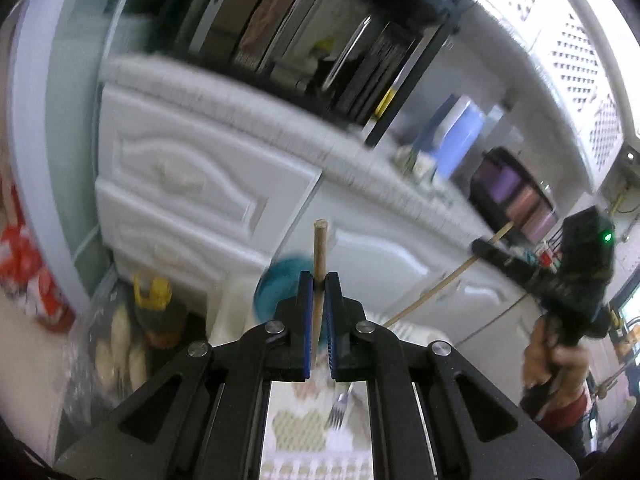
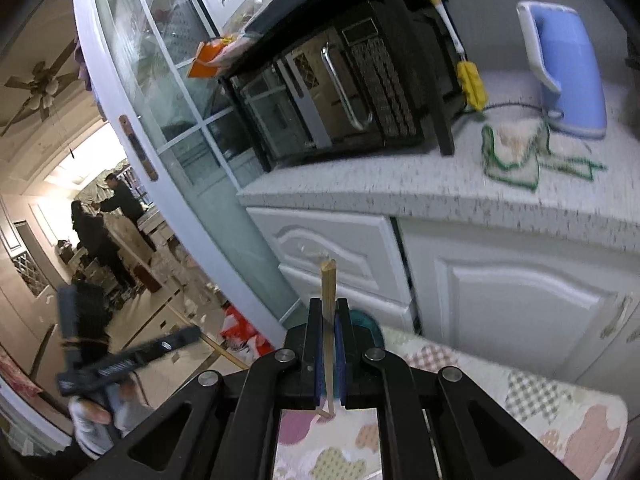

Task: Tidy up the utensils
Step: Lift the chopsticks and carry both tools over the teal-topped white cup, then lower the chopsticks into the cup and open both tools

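Note:
My left gripper (image 1: 319,280) is shut on a wooden chopstick (image 1: 319,256) that stands up between its blue pads. My right gripper (image 2: 329,304) is shut on a second, paler chopstick (image 2: 328,300). Both are raised above the patterned tablecloth (image 2: 540,400). In the left wrist view the right gripper (image 1: 480,246) shows at the right with its chopstick (image 1: 440,284) slanting down. The left gripper (image 2: 192,334) shows in the right wrist view at lower left. A metal fork (image 1: 338,410) lies on the cloth below my left gripper. A teal bowl (image 1: 276,292) sits behind it.
White cabinets (image 2: 520,304) and a speckled counter (image 2: 400,184) stand ahead, with a black oven (image 2: 340,80), a blue appliance (image 2: 568,68) and a green-edged cloth (image 2: 516,152). A glass sliding door (image 2: 160,92) is at the left. Bottles and bags (image 1: 152,312) sit on the floor.

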